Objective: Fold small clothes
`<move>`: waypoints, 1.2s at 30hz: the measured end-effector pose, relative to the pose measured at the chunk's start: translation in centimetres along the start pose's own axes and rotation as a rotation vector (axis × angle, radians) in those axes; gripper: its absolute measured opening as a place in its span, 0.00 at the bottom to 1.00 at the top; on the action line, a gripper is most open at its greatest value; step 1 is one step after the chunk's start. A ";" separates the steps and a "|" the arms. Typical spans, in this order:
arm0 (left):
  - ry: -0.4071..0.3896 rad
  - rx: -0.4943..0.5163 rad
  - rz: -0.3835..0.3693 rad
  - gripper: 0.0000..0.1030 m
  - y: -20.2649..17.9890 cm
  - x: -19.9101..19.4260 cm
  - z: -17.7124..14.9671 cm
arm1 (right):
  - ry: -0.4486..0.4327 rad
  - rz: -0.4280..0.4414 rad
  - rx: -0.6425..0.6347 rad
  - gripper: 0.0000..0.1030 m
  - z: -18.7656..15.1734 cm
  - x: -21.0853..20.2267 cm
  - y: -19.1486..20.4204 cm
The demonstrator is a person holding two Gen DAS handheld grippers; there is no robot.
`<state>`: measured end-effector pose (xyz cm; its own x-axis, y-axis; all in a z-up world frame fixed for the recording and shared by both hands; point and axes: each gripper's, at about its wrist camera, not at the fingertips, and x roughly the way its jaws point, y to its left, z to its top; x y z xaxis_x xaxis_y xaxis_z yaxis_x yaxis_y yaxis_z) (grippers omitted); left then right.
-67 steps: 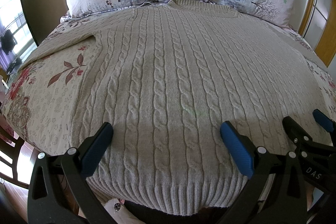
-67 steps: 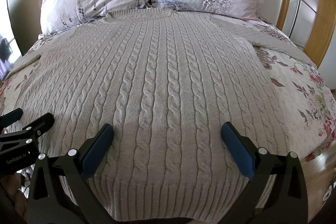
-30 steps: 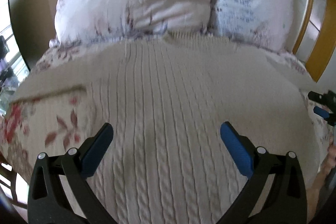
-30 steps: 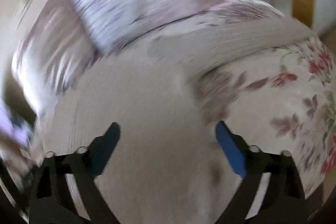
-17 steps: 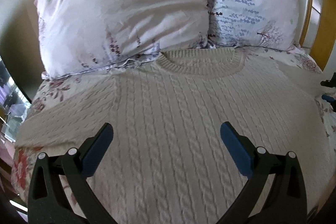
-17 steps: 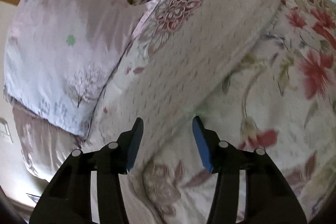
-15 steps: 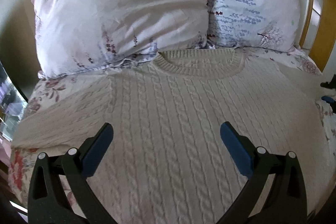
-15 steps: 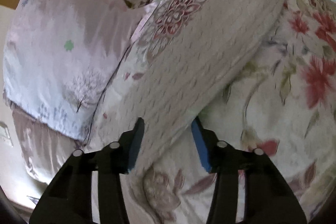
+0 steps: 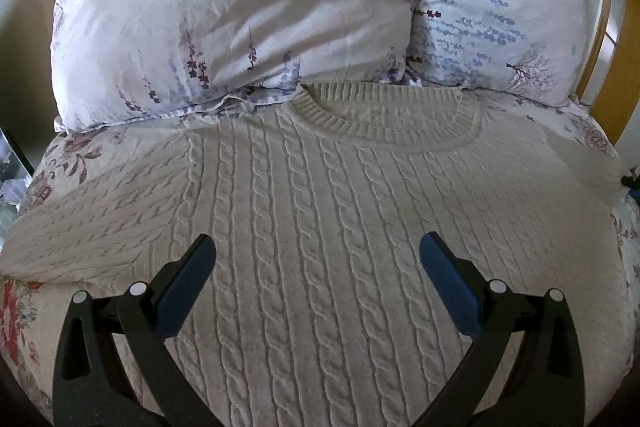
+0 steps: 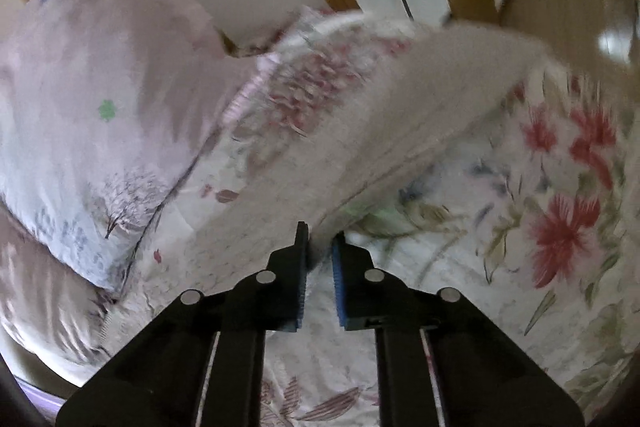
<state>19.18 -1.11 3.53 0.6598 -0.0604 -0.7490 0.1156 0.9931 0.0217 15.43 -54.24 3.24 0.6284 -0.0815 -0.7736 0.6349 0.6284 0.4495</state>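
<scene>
Lying face up on the floral bedspread [image 9: 60, 163], the cream cable-knit sweater [image 9: 340, 227] is spread flat with its ribbed collar [image 9: 380, 119] just below the two pillows [image 9: 240, 7]. Its body shows no fold, and its left sleeve [image 9: 100, 227] stretches out flat toward the bed's edge. By that layout, the folding has barely begun.

The left gripper [image 9: 316, 267] hovers above the chest of the sweater with its blue-padded fingers [image 9: 186, 283] spread wide apart, holding nothing.

The right gripper [image 10: 319, 251] is at the far side of the bed, its fingers drawn close together on the lower edge of the right sleeve [image 10: 380, 147]. A thin band of knit sits between the pads, so it appears to be pinching the fabric. The sleeve looks raised off the bedspread there, though motion blur makes the exact lift hard to judge.

The step in hand seems to be the first sleeve fold: carrying the right sleeve in over the body. Left to do, as far as can be judged, are laying that sleeve across the chest, folding the left sleeve the same way, then folding the body up from the hem, which is out of view here.
</scene>
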 end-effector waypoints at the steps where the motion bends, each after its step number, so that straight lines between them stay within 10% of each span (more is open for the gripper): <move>1: -0.003 0.005 0.007 0.98 0.0 0.1 0.0 | -0.013 0.001 -0.022 0.10 0.0 -0.3 0.5; 9: -0.038 -0.031 -0.054 0.98 0.7 0.0 0.0 | -0.084 0.221 -0.326 0.10 -3.0 -4.7 10.7; 18: -0.060 -0.144 -0.269 0.98 2.1 0.0 -0.2 | 0.268 0.324 -0.571 0.10 -14.7 1.2 18.4; 21: -0.056 -0.145 -0.313 0.98 2.0 0.0 -0.2 | 0.330 0.336 -0.493 0.19 -14.7 2.6 17.6; 24: -0.047 -0.165 -0.345 0.98 2.2 0.3 -0.2 | 0.336 0.402 -0.342 0.58 -13.5 2.0 16.3; 36: -0.035 -0.261 -0.413 0.98 4.0 0.8 -0.3 | 0.157 0.257 0.021 0.51 -7.7 1.4 8.0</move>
<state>19.99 2.86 2.79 0.6232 -0.4534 -0.6372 0.1858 0.8773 -0.4425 17.95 -43.37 2.28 0.6936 0.2000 -0.6920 0.4743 0.5963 0.6477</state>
